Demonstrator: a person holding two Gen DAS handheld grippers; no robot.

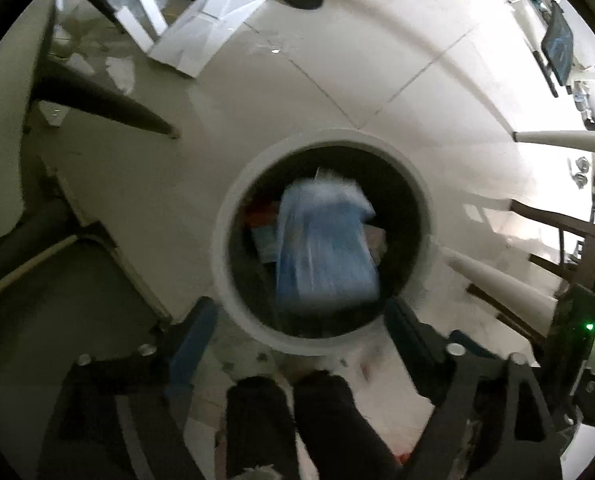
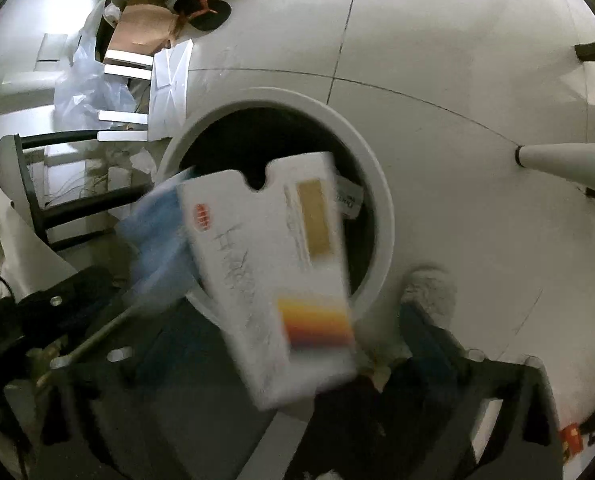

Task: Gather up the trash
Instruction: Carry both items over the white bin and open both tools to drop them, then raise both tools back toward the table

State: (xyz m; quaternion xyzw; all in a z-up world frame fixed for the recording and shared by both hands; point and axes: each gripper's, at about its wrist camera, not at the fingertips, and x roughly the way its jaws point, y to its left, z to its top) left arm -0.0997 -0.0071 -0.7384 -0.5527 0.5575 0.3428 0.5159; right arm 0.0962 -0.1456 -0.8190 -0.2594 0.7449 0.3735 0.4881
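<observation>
Both grippers hang over the white bin (image 1: 233,216), pointing steeply down, and neither holds anything: my left gripper (image 1: 293,320) has its jaws spread wide either side of the bin's near rim, and my right gripper (image 2: 281,344) is spread just as wide. From the left wrist view, the blue packet (image 1: 325,248) sits blurred inside the bin mouth, over other rubbish already down there, so I judge that one safe. The worry is the white carton (image 2: 281,280) in the right wrist view. It is loose between my open right fingers, tilted, with its upper end over the bin opening and its lower end over the near rim. If it clips that rim it could tip outward and land on the tiled floor (image 2: 457,80) beside the person's slippered foot (image 2: 429,292). The blur tells me things are moving fast, so I cannot say exactly how it falls. A knock from either finger on the rim could also shove the bin.
</observation>
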